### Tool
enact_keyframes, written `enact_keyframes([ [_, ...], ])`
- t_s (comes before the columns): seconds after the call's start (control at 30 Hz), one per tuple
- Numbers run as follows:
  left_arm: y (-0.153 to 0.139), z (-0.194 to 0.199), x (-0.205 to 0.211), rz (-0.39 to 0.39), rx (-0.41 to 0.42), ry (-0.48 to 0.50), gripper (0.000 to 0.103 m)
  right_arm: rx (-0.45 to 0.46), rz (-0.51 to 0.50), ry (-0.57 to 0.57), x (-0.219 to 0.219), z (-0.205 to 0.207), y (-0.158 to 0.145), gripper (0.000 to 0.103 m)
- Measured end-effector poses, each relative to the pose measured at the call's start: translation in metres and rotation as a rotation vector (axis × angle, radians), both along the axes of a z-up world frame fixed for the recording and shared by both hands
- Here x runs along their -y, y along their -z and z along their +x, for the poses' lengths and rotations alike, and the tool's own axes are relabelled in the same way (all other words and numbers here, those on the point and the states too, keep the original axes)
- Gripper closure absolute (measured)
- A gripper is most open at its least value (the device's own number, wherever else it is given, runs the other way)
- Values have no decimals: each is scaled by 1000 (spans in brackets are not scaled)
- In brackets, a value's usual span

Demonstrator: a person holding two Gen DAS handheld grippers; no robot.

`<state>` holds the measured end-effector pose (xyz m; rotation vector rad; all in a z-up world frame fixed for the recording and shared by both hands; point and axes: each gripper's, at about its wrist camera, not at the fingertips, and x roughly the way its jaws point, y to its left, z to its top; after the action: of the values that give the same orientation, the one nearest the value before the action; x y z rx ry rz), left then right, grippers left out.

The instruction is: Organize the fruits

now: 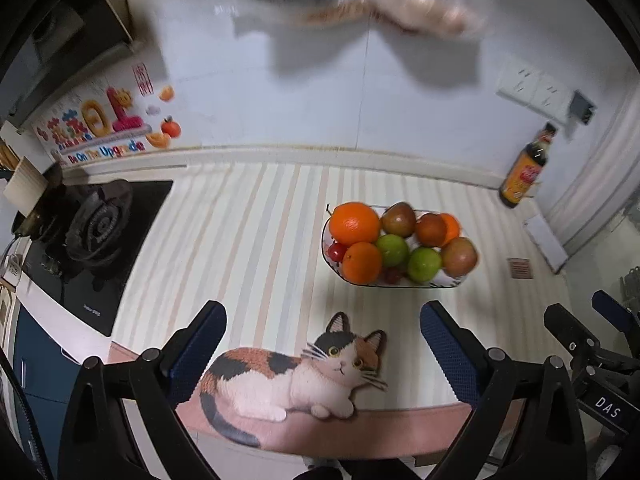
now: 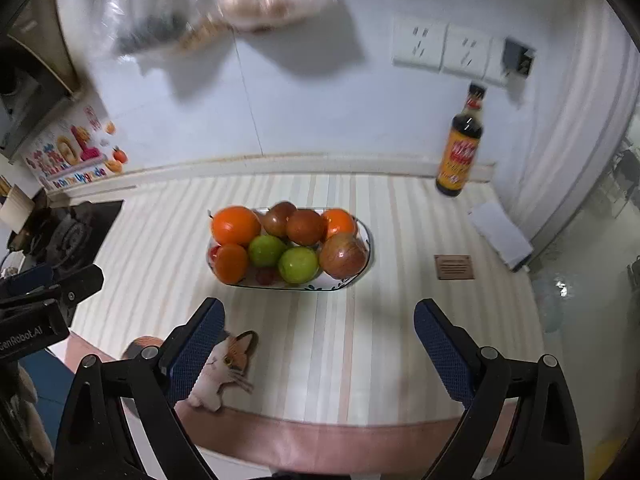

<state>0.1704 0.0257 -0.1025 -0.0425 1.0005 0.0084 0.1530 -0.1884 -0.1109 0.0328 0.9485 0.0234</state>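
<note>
both grippers sit low in their frames, short of the fruit; the left gripper [image 1: 322, 344] has its blue-padded jaws spread wide with nothing between them, and the right gripper [image 2: 318, 340] is the same — spread and empty; the white oval ceramic dish with a dark rim [image 2: 366, 258] sits mid-frame in the right wrist view and right of centre in the left wrist view, on the pale striped cloth [image 2: 352, 340]; it is heaped — a large round orange [image 2: 236, 225] at its upper left, a smaller orange [image 2: 231, 263] below it, two shiny green apples [image 2: 298, 265] in the middle, a big reddish apple [image 2: 343, 255] at the right, darker red fruits behind; small red fruits peek out low in the pile, too blurred to name.

this looks like the very start, an approach with nothing picked; no second container shows, so where the fruit should go cannot be told; the next move probably calls for one gripper to travel forward and down onto a top fruit — the reddish apple lies nearest the right gripper's line — closing gently, since round glossy fruit may roll; a calico cat-shaped mat [image 1: 296, 376] lies at the lower centre of the left view.
</note>
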Motion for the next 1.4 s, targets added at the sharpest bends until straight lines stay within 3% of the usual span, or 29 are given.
enact_keyframes([
  [0.3,-64,-92,-12,21,134,40,4,122,8,17,-18,-108,-81,5],
  [0.63,-105,-152,-13,13,214,34,4,209,17,9,-22,-186,-134,5],
  [0.97,-120,-177,-3,0,230,40,4,225,24,-22,-17,-212,-151,5],
  [1.4,-118,-177,5,1,223,27,4,206,50,-29,-5,-199,-148,5],
])
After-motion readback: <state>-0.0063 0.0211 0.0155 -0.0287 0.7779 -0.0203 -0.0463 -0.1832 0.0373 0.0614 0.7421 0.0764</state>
